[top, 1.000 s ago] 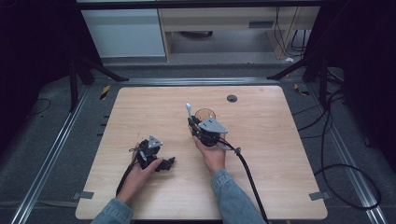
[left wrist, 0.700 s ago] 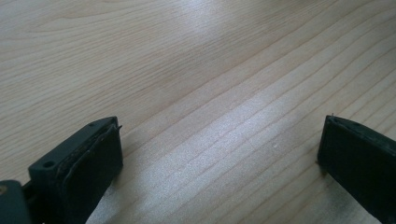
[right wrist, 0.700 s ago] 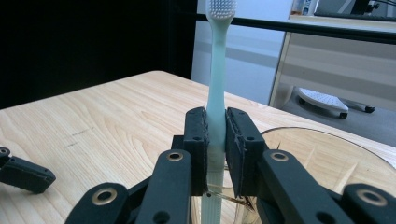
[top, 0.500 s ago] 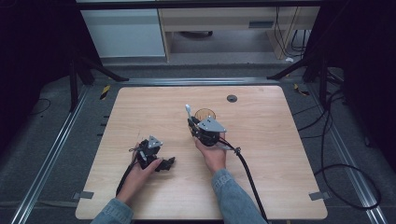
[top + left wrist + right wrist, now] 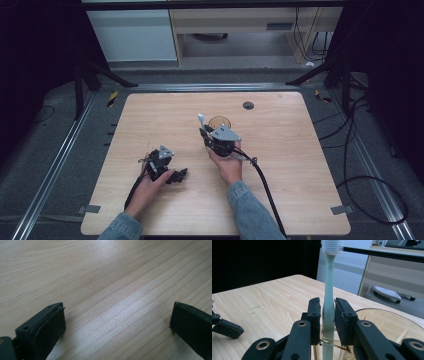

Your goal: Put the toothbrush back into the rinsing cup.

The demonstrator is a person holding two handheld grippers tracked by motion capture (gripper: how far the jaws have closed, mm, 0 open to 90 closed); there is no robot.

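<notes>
A pale green toothbrush (image 5: 328,290) with white bristles stands upright between the jaws of my right gripper (image 5: 328,312). The jaws have just been opening slightly, but the pads still look pressed against the handle. The handle's lower end reaches down into a clear round cup (image 5: 387,320). In the high view, the right gripper (image 5: 204,132) holds the toothbrush (image 5: 200,119) beside the cup (image 5: 219,122) at the table's middle. My left gripper (image 5: 179,175) lies low at the front left. Its jaws stand wide open (image 5: 117,320) with nothing but bare wood between them.
A small black round disc (image 5: 248,105) sits near the far edge of the wooden table (image 5: 300,150). The right gripper's cable (image 5: 265,185) trails toward the front edge. Shelving and a white cabinet (image 5: 135,35) stand beyond the table.
</notes>
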